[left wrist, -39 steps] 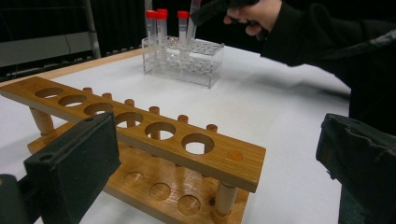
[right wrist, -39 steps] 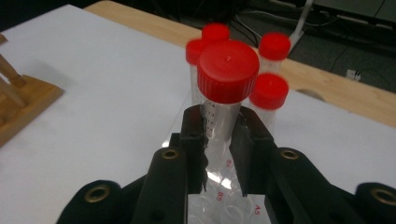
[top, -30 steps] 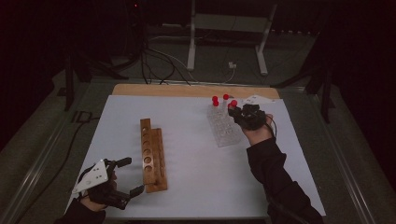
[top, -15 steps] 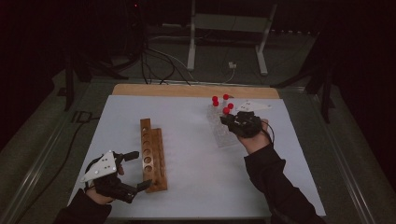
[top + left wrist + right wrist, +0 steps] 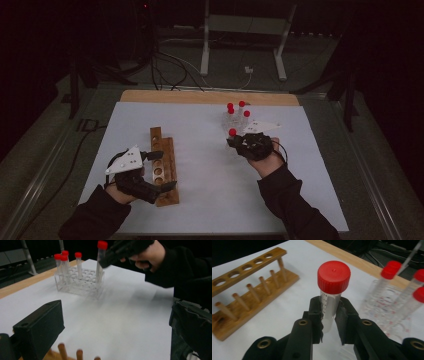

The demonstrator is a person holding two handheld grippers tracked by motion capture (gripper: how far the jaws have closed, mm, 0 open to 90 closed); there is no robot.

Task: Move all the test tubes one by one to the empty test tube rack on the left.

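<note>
The right tool [image 5: 329, 320] was clamped on a red-capped tube [image 5: 331, 293] just below its cap, holding it upright above the worktop [image 5: 210, 165]. Light, smooth, stiff plastic; it would likely slip unless gripped on the barrel. The clear rack [image 5: 235, 120] lay just beyond, the wooden rack [image 5: 164, 167] well aside, at the wide-open left tool [image 5: 150, 170].

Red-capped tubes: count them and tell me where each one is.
5. One red-capped tube is clamped in the right tongs, lifted clear of the clear rack. Four tubes stand upright in that rack.
</note>
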